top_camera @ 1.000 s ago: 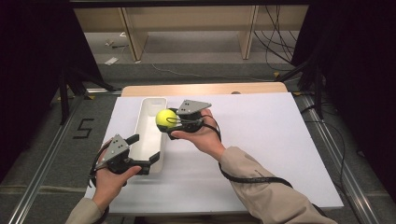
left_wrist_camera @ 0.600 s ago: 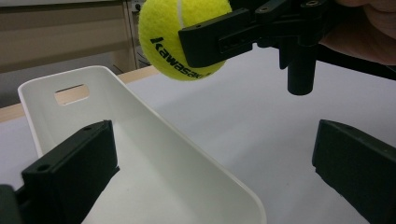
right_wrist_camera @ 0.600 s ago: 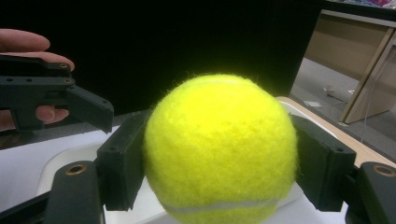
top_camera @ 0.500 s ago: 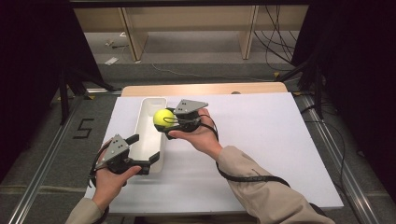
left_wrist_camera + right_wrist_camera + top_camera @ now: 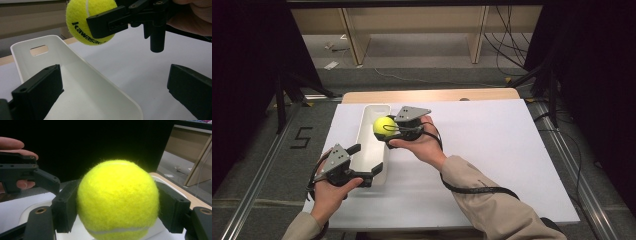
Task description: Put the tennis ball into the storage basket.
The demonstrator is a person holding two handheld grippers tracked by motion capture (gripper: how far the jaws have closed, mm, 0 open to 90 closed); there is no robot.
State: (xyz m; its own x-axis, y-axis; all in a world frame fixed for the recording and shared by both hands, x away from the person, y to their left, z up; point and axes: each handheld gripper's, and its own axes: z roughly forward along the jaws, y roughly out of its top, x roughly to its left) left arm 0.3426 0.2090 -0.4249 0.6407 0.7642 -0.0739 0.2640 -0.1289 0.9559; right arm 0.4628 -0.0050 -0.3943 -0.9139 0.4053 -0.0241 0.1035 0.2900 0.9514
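Observation:
A yellow tennis ball (image 5: 383, 125) hangs over the far half of a long white tray (image 5: 362, 131), with my right gripper (image 5: 386, 129) shut on it. In the right gripper view both pads press the ball's (image 5: 117, 200) sides. My left gripper (image 5: 368, 160) is open at the tray's near end and straddles its right wall. In the left gripper view one jaw stands inside the tray (image 5: 25, 46) and the other over the table, nothing between the pads. Higher up in that view is the ball (image 5: 85, 22), marked "Kawasaki", in the right gripper (image 5: 110, 22).
The tray lies lengthwise on a white board (image 5: 492, 145) over a wooden table edge (image 5: 432, 95). Wide bare board extends right of the hands. Dark curtains flank the table, and metal rails (image 5: 252, 190) run along the floor on both sides.
The right gripper has drifted slightly left with the ball, further over the tray. The left gripper has stayed where it was.

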